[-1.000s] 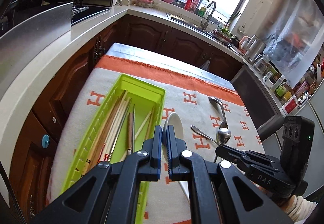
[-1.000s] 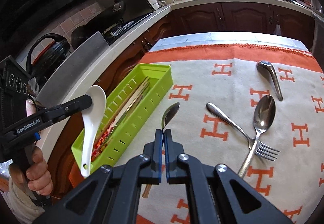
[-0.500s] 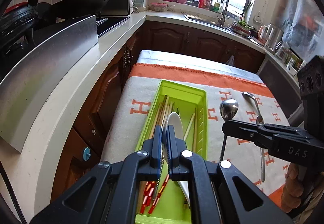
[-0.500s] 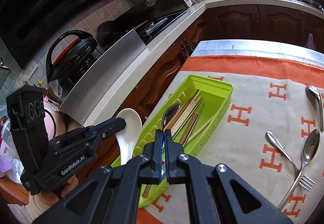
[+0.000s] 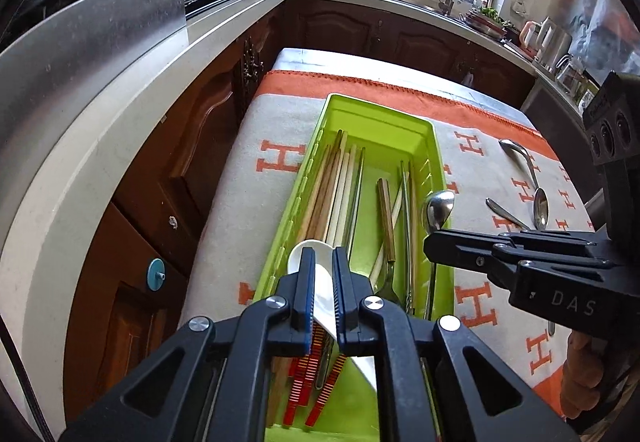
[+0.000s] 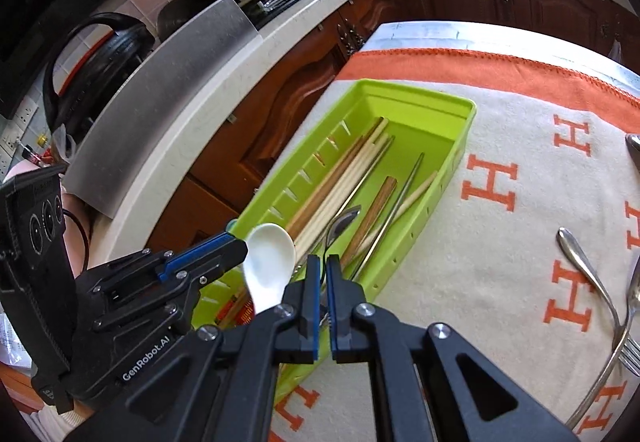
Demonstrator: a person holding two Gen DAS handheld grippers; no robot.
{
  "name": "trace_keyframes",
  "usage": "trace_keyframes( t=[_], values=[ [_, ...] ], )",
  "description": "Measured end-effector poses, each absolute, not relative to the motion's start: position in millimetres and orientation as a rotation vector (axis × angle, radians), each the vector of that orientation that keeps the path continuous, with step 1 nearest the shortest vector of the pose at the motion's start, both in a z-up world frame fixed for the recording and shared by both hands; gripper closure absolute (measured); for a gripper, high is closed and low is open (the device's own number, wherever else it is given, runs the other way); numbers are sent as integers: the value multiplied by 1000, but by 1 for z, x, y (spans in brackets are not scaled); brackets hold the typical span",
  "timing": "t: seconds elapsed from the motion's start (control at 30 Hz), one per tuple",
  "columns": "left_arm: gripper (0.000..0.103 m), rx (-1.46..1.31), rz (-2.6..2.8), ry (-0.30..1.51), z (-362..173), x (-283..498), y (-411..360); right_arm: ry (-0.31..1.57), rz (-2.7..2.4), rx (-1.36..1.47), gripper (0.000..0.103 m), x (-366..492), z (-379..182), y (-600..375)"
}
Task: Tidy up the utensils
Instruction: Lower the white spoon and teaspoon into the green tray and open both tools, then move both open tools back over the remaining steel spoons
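A lime-green slotted tray (image 5: 380,104) (image 6: 420,94) lies on the H-patterned cloth, holding chopsticks (image 5: 336,194) and a fork. My left gripper (image 5: 321,254) (image 6: 240,252) hangs low over the tray's near end. Its jaws are opening, and the white ceramic spoon (image 5: 322,290) (image 6: 266,258) sits loose between them, bowl up, handle slanting down into the tray. My right gripper (image 6: 323,262) (image 5: 430,242) is over the tray's right side, shut on the handle of a metal spoon (image 6: 342,224) (image 5: 439,208). Its jaws are just starting to part. The spoon's bowl points away over the chopsticks.
On the cloth right of the tray lie more metal spoons (image 5: 520,158) (image 6: 580,258) and a fork (image 6: 632,354). A white counter with wooden cabinets (image 5: 160,170) runs close along the table's left edge. A hand holds each gripper.
Both grippers have moved left from the open cloth to above the tray and sunk toward it. The left jaws have parted slightly around the white spoon.
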State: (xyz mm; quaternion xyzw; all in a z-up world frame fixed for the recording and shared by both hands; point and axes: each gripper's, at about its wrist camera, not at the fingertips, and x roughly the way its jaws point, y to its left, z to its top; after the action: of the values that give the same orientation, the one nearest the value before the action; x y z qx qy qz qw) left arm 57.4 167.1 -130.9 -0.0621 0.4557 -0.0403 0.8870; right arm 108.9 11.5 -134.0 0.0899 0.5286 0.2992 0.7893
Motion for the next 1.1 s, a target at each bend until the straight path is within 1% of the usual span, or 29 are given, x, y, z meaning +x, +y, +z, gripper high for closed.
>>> trace_keyframes(
  t=[0.1,0.17,0.23,0.3,0.47,0.53,0.6,0.67,1.1],
  values=[
    [82,-153,-78,943,-130,58,168,1154,621,190,99,109,-138,10],
    [80,-169,-83,938,-128,58,168,1152,620,201,99,109,-137,9],
    [76,-184,-85,936,-125,58,168,1142,616,189,98,108,-135,8],
    [70,-196,-85,934,-122,57,168,1128,612,172,99,105,-133,8],
    [68,-206,-95,918,-113,53,163,1119,615,178,99,101,-129,3],
    [66,-200,-105,916,-110,52,158,1111,615,179,99,99,-127,-1],
    [55,-197,-104,918,-108,51,155,1109,609,179,99,97,-126,-6],
    [53,-197,-114,916,-105,50,151,1109,607,188,99,96,-125,-12],
    [53,-165,-213,939,-99,47,104,1095,497,263,99,88,-127,-79]
  ],
)
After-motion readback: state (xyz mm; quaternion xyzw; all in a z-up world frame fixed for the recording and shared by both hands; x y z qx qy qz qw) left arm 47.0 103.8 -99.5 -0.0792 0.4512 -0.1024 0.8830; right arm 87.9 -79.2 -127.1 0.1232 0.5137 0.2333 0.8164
